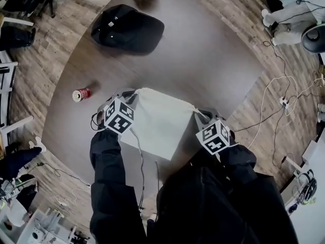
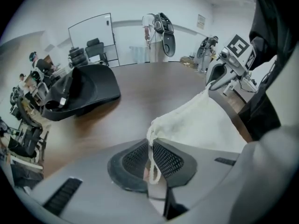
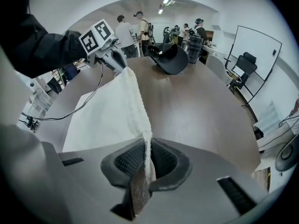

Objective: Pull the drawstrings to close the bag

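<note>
Left gripper (image 2: pixel 150 161), a grey two-jaw tool with mesh-faced pads, has its jaws nearly together on the white cord drawstring loop (image 2: pixel 152 168) that comes out of one top corner of the cream cloth drawstring bag (image 2: pixel 205 122). The puckered corner of the cloth sits right at the jaw tips. Right gripper (image 3: pixel 147 161) is pinched the same way (only a narrow gap shows) on the other white drawstring (image 3: pixel 148 154) at the opposite top corner, and the bag's edge runs up from its jaws as a taut ridge.

From the head view the bag (image 1: pixel 160 121) lies on the round brown wooden table (image 1: pixel 203 55), near the person's edge, between the left gripper (image 1: pixel 125 98) and the right gripper (image 1: pixel 203 118). The top hem stretches straight from one to the other.

A black fabric cap (image 1: pixel 128 28) rests well beyond the bag. A small red can (image 1: pixel 81 94) lies on its side, left of the left gripper and apart from it.
</note>
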